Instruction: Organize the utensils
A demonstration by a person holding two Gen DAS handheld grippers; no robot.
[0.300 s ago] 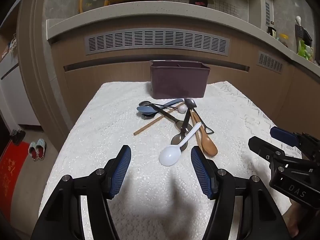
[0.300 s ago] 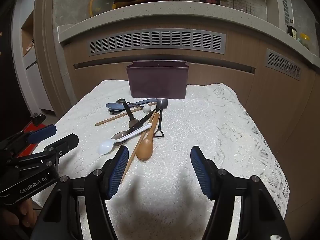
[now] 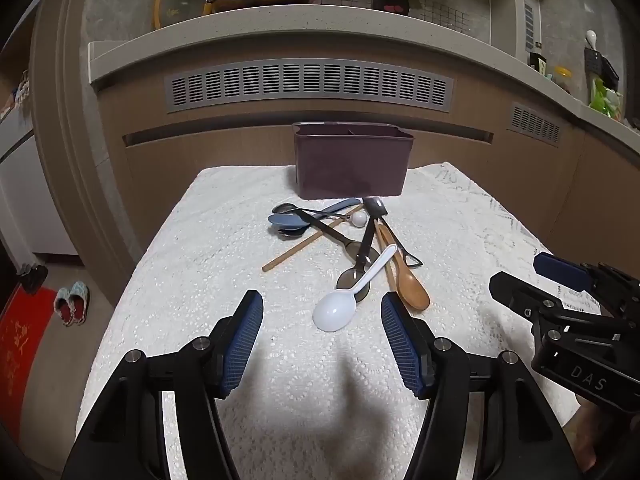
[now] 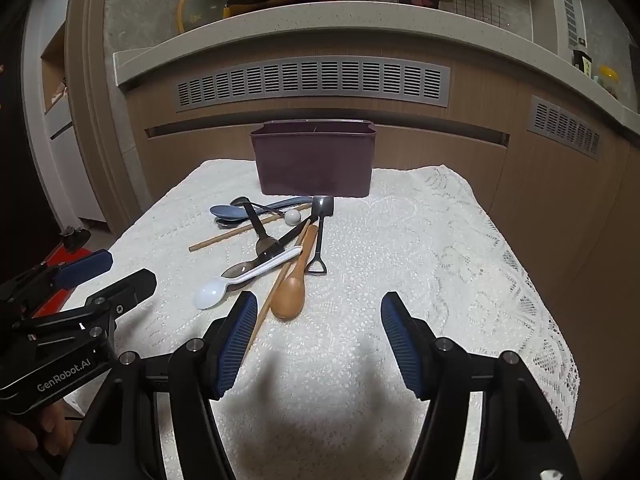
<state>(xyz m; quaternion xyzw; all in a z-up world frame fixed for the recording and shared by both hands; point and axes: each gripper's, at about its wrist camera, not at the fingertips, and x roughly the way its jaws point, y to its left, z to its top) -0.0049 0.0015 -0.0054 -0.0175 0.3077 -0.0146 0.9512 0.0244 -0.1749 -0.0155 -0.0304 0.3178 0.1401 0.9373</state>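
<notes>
Nothing has shifted since the earlier frame. Left gripper [image 3: 322, 344] and right gripper [image 4: 319, 342]: fingers spread wide, empty, above the lace tablecloth [image 3: 224, 248]. Utensil pile [image 3: 348, 248]: heaped mid-table, just before the maroon caddy [image 3: 350, 164]; white spoon [image 3: 340, 304] nearest.

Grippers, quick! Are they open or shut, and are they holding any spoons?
Left gripper: jaws open, holding nothing; the white spoon lies on the cloth just ahead.
Right gripper: jaws open, holding nothing.
</notes>
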